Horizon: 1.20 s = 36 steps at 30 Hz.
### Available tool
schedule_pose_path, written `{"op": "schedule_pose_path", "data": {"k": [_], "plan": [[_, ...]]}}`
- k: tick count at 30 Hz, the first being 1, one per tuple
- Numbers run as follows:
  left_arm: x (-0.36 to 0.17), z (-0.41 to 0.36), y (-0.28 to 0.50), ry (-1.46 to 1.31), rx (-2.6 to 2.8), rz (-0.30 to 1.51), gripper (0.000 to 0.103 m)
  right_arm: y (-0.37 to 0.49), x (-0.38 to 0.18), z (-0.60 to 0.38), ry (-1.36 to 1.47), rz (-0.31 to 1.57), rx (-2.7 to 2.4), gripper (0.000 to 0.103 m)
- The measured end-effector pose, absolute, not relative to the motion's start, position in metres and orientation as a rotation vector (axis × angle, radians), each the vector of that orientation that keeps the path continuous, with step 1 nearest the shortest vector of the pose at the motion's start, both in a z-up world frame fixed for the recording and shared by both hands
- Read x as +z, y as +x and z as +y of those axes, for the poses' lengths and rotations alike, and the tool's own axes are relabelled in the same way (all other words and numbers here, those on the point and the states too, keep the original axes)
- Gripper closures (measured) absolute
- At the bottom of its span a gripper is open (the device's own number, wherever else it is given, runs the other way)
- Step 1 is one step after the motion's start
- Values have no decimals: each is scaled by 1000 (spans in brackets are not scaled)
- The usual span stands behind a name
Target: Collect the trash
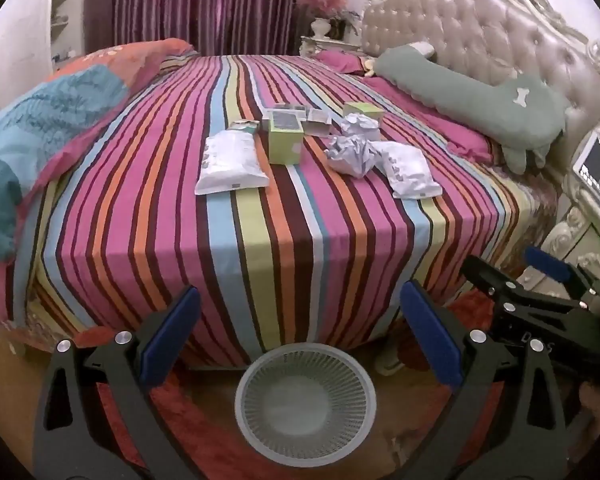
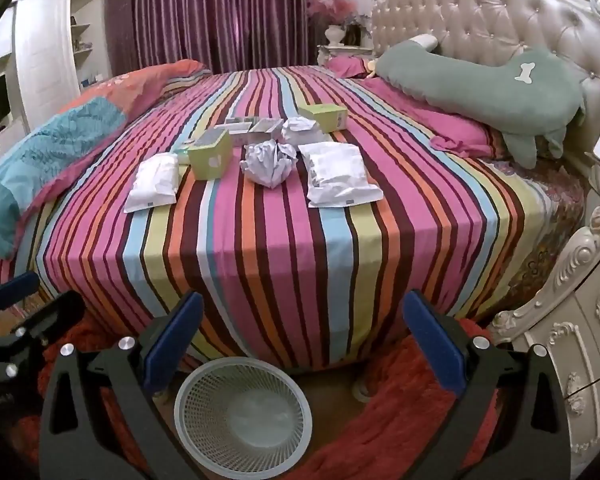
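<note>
Small flat boxes point(image 1: 286, 112) behind the upright green box point(image 1: 285, 141): partly hidden, print illegible. Second green box point(image 2: 324, 117): half screened by a crumpled paper ball point(image 2: 302, 130). Screen point(image 1: 596, 166) at far right: cut off by the frame edge. Left tool point(image 1: 300, 340): fingers spread wide, nothing between them, held low at the foot of the bed point(image 1: 300, 248), pointing along it. Right tool point(image 2: 300, 340): likewise wide and empty, level beside the left one. White mesh basket point(image 1: 305, 402): on the floor directly beneath and between the left tool's fingers. Trash: two white pouches point(image 1: 230, 164) point(image 2: 340, 176) and a larger paper ball point(image 2: 269, 162), on the bed well ahead of both tools.
</note>
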<state>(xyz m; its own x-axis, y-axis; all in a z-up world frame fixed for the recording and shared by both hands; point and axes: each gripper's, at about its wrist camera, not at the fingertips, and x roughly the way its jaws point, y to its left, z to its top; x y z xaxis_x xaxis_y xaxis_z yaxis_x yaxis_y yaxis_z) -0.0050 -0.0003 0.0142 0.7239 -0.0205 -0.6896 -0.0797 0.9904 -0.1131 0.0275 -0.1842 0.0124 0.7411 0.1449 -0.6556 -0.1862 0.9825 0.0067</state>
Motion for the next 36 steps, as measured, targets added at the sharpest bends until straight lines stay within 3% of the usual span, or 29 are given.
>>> {"op": "schedule_pose_path", "data": {"k": [36], "plan": [[10, 4, -3, -136, 48, 774, 6, 35, 11, -186, -64, 716, 151, 8]]}}
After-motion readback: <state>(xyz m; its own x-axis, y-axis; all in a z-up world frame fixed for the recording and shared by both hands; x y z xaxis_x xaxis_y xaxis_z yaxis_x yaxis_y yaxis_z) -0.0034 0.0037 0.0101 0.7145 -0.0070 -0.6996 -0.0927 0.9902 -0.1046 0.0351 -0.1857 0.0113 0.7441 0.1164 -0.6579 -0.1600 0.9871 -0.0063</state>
